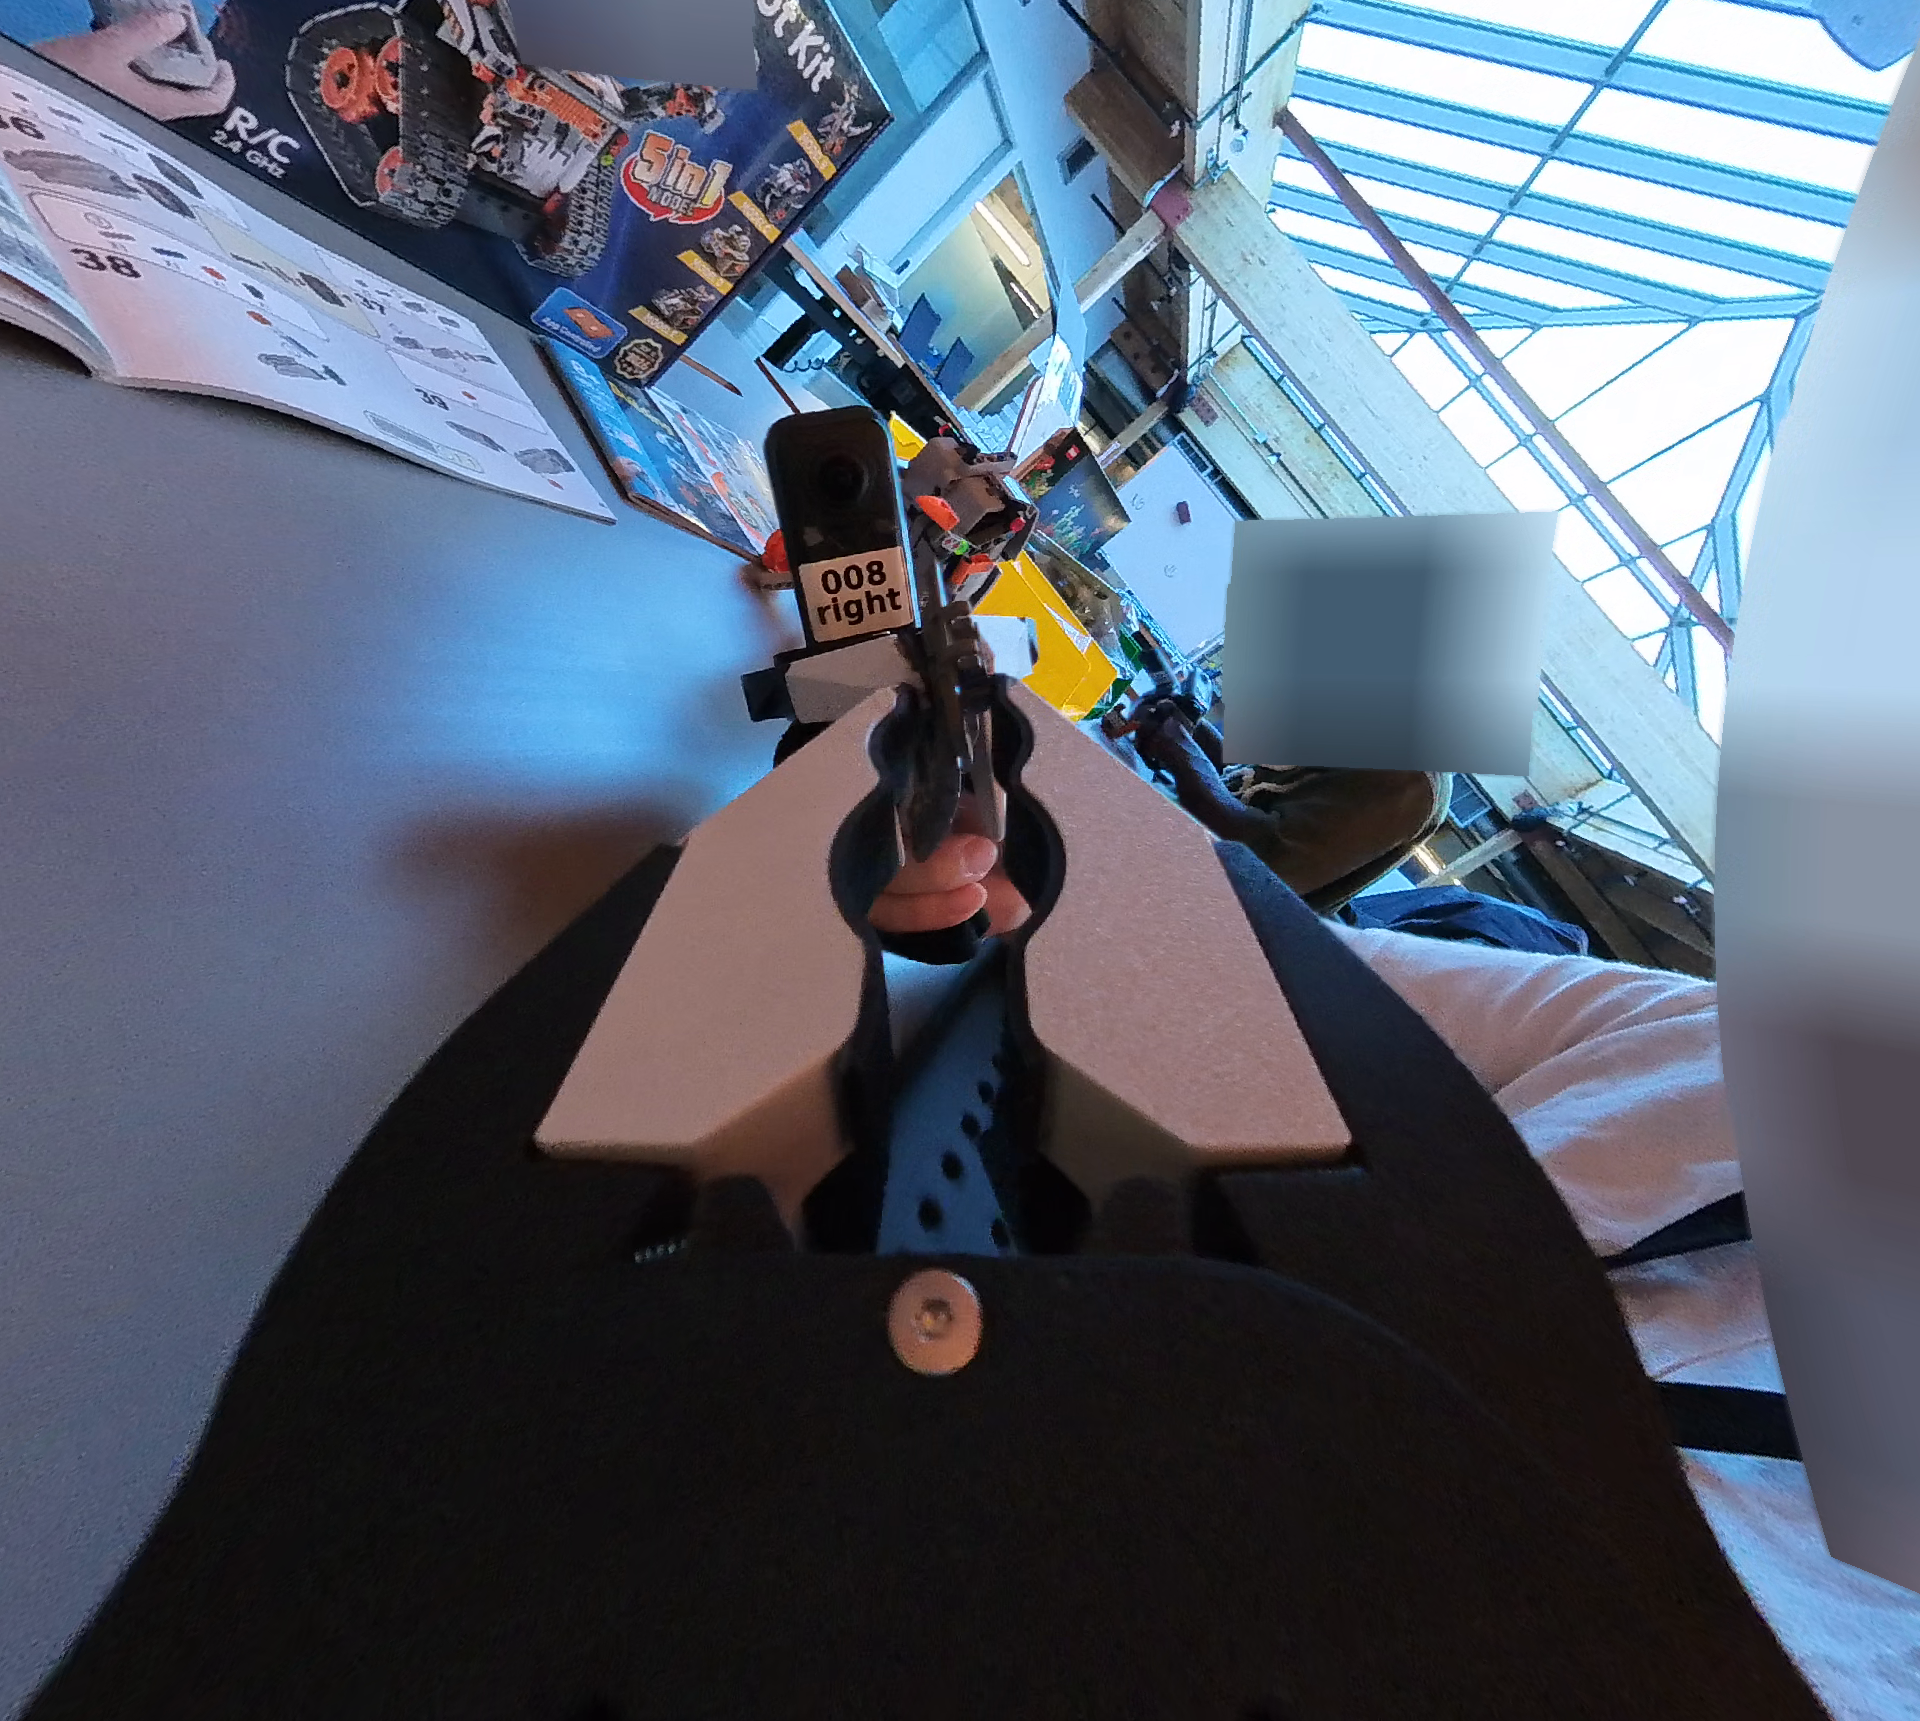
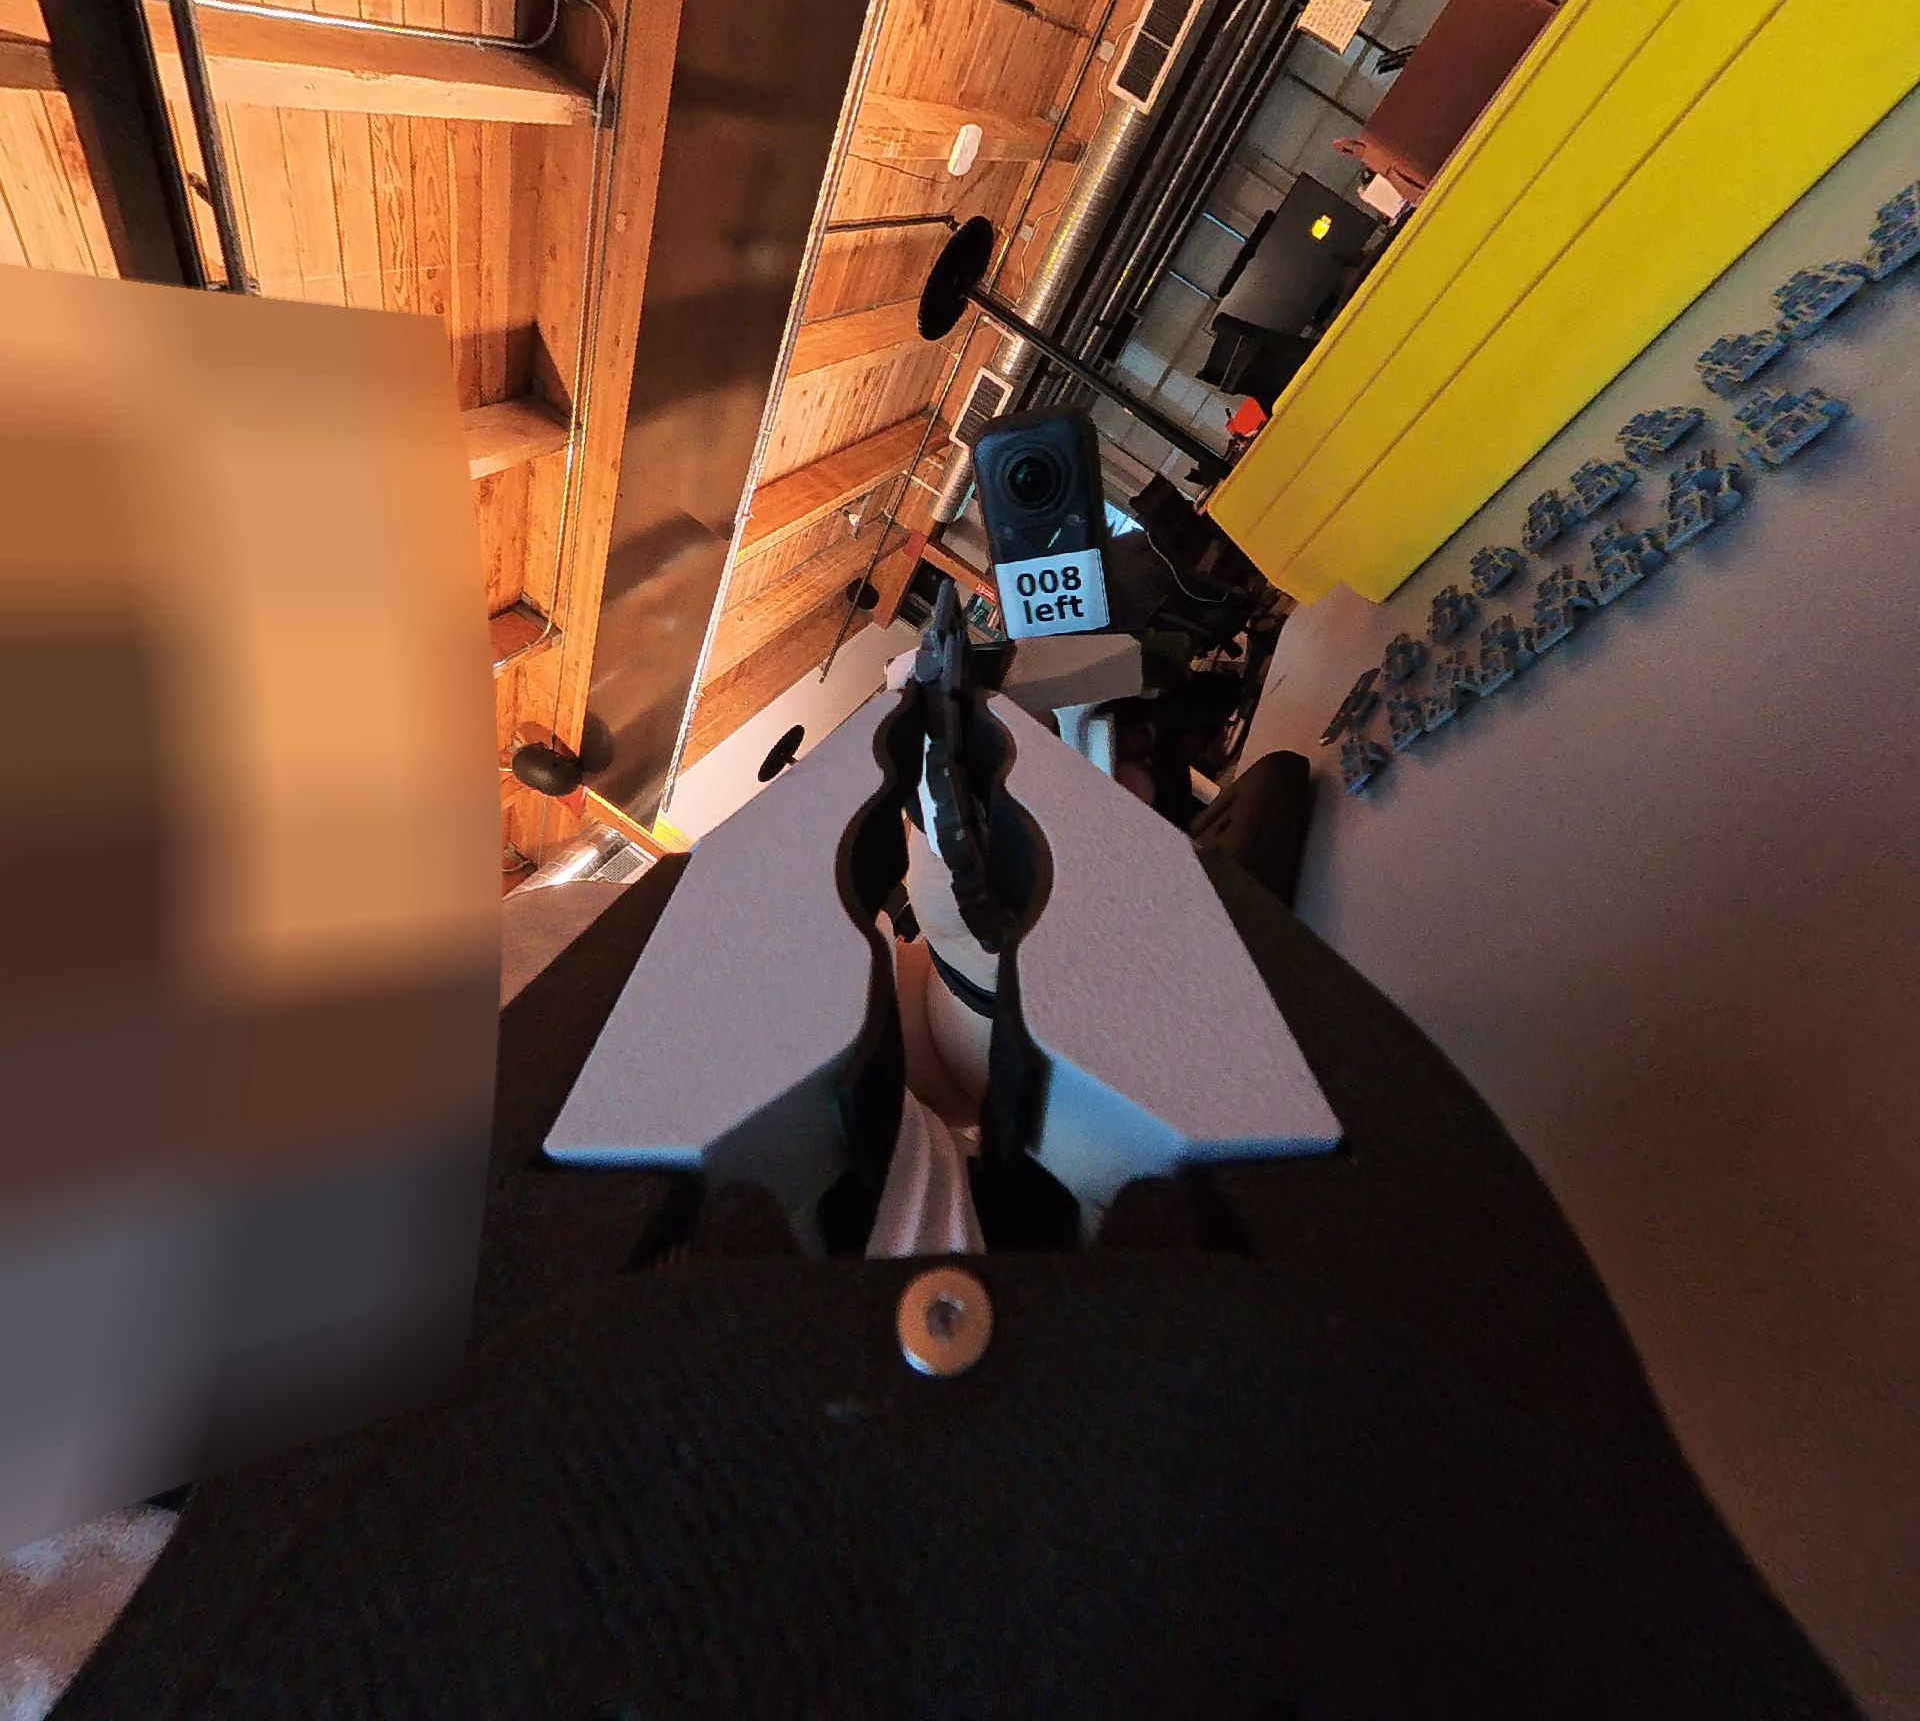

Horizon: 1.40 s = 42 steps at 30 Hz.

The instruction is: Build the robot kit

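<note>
Two handheld grippers meet nose to nose above a grey table [image 1: 260, 788], each closed down on the same dark strip of linked track pieces [image 1: 940, 736]. The left gripper [image 1: 940, 741] has its pale fingers [image 1: 769, 923] drawn nearly together, the strip pinched edge-on between them, and the right gripper [image 2: 951, 767] grips the strip in much the same way from the opposite side. The right gripper's camera [image 1: 842, 518] faces the left's lens directly, and a small grey-and-orange block model [image 1: 961, 513] shows just behind it; whether that model is joined to the strip or simply sits beyond it cannot be told from these angles. An open instruction booklet [image 1: 291, 321] and a blue kit box [image 1: 436, 61] lie on the table to the left, while loose rows of grey track links [image 2: 1558, 591] rest beside a yellow bin [image 2: 1558, 217]. The risk appears to lie in the shared hold: with both grippers clamped on one thin, jointed strip, any twist or pull out of step could buckle it, pop a link apart, or let it slip from the narrow pinch.
</note>
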Tool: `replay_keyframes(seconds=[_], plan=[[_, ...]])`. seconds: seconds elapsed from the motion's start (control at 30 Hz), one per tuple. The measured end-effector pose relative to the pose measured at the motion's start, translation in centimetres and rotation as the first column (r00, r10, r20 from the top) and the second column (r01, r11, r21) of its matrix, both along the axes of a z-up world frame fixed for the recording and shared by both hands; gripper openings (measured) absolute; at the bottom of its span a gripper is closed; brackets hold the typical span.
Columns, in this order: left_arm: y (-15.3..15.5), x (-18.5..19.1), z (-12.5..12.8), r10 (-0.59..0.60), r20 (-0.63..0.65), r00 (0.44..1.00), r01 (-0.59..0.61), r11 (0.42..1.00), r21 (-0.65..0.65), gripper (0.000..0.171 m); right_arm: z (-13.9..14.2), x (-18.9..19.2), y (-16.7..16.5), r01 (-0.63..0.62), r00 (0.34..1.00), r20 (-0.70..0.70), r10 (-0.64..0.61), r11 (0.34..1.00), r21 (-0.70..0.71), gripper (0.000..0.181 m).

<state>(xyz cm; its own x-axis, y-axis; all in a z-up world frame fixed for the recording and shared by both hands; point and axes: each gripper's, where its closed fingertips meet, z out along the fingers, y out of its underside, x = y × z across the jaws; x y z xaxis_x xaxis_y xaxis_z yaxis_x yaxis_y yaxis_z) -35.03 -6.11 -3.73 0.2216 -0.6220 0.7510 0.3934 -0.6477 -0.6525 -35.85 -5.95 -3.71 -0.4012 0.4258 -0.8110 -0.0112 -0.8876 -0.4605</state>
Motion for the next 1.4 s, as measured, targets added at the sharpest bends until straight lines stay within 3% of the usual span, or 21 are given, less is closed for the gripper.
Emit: replay_keyframes(seconds=[0.93,1.4], plan=[[-0.3,0.0,-0.7,-0.018,-0.133,0.991,0.020,1.000,0.009,0.007,-0.4,-0.2,0.3,0.040,0.997,0.060,-0.045,0.995,0.092,0.016],[-0.7,0.3,-0.6,-0.036,-0.146,0.989,0.039,0.999,0.018,0.007,-0.3,0.0,-0.3,-0.006,0.995,0.099,-0.008,0.991,0.137,0.006]])
